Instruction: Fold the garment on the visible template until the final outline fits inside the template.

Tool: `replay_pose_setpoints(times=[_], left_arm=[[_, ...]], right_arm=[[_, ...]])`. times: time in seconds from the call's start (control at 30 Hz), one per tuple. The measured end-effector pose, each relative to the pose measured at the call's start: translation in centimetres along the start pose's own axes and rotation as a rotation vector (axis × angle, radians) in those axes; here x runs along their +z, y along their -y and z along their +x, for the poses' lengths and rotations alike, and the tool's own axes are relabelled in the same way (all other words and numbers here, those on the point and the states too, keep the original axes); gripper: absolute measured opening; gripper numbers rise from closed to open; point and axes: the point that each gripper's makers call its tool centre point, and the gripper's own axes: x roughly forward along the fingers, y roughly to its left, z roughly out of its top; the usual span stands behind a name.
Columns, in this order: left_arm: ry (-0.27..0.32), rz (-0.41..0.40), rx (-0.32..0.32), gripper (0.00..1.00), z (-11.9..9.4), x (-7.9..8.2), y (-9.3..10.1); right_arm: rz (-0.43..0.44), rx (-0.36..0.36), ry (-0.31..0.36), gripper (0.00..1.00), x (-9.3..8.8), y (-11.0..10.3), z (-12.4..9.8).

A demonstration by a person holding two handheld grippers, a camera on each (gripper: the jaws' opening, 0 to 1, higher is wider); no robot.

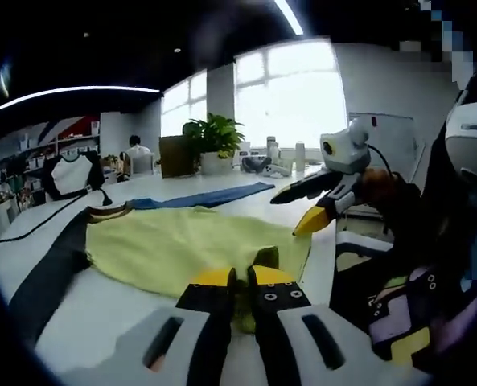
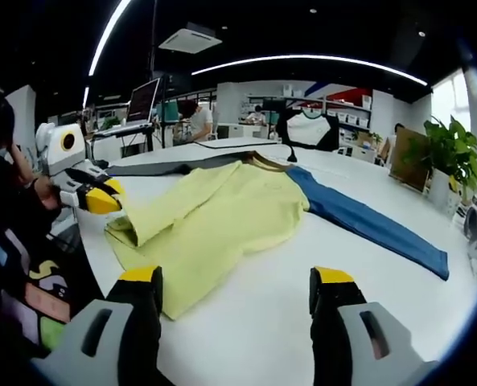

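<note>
Looking along the left tool in the left gripper view, its two yellow-tipped jaws stand close together, nipping a fold of the yellow garment at its near edge. The garment lies spread on the white surface, with a dark band running along its left side and a blue strip beyond its far edge. The right tool comes in from the right, raised above the garment's right edge, its dark and yellow jaws parted. A potted plant stands at the far end of the surface before bright windows.

In the right gripper view, the right tool has its jaws spread wide, with bare surface between them and nothing held. The garment lies ahead, partly folded, one layer doubled over at its left. The blue strip runs along the garment's right side toward the far corner. The left tool sits at the garment's left edge; whether it grips cloth cannot be told from here. A plant stands at right.
</note>
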Motion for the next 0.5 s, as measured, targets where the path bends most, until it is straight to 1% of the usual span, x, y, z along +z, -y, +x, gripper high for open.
replay_pose_setpoints(times=[0.07, 0.17, 0.23, 0.27, 0.3, 0.33, 0.37, 0.43, 0.5], left_arm=[[0.004, 0.013, 0.024, 0.07, -0.8, 0.5, -0.6], [0.016, 0.019, 0.042, 0.07, -1.7, 1.2, -1.1], [0.016, 0.026, 0.062, 0.07, -2.4, 1.4, -1.7], [0.003, 0.035, 0.077, 0.07, -2.9, 1.3, -2.2], [-0.009, 0.045, 0.088, 0.07, -3.2, 1.2, -2.5], [-0.021, 0.055, 0.102, 0.07, -3.6, 1.0, -2.9], [-0.041, 0.097, 0.122, 0.07, -4.2, 0.7, -3.6], [-0.077, 0.096, 0.164, 0.07, -5.1, 0.1, -4.8], [-0.077, 0.094, 0.192, 0.07, -5.9, 0.1, -5.7]], right_arm=[[0.003, 0.013, 0.001, 0.73, 0.1, -0.4, 0.1], [0.006, 0.024, -0.011, 0.72, -0.2, -0.7, 0.5], [0.010, 0.030, -0.017, 0.68, -0.4, -0.8, 0.6], [0.015, 0.038, -0.024, 0.64, -0.5, -1.1, 0.6], [0.017, 0.046, -0.033, 0.58, -0.6, -1.2, 0.6], [0.020, 0.053, -0.041, 0.54, -0.7, -1.4, 0.6], [0.022, 0.063, -0.039, 0.52, -0.7, -1.6, 0.6], [0.018, 0.068, -0.040, 0.49, -0.5, -1.9, 0.7], [0.002, 0.079, -0.042, 0.42, -0.5, -2.2, 0.7]])
